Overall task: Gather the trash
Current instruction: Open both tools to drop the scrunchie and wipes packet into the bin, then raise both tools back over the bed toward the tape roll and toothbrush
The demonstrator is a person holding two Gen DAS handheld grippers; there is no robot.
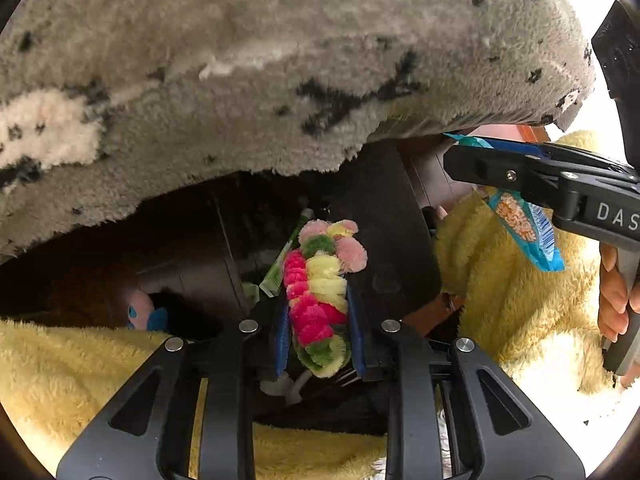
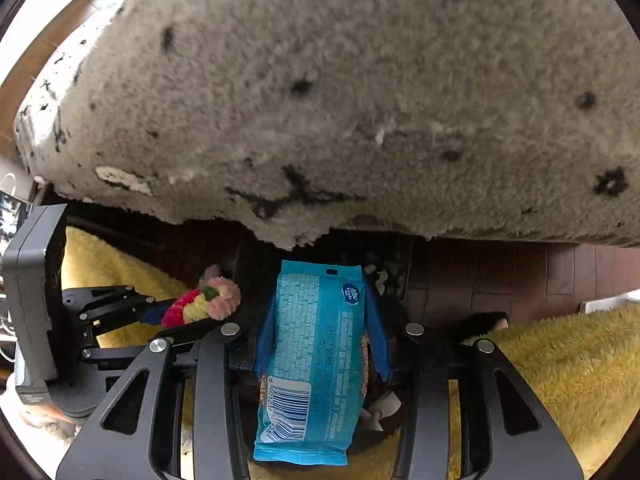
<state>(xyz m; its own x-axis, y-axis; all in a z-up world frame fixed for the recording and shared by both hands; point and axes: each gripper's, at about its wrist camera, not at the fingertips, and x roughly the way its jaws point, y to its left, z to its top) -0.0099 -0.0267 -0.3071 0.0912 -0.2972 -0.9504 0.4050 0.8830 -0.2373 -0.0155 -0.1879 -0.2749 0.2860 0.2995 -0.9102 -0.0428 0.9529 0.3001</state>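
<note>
Beside grey rug [image 2: 340,100], blue wrapper [image 2: 312,356]

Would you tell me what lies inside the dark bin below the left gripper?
Inside the dark bin, a green wrapper shows beside the fuzzy multicoloured bundle held by the left gripper. The bundle, the gripper and shadow hide the rest of its contents.

Ahead of you lies a shaggy grey rug [image 2: 340,100] flecked with black marks, on a dark reddish-brown wood plank floor [image 2: 560,276]. Fluffy yellow fabric [image 1: 520,292] fills the lower edges. Bright daylight washes the right side.
</note>
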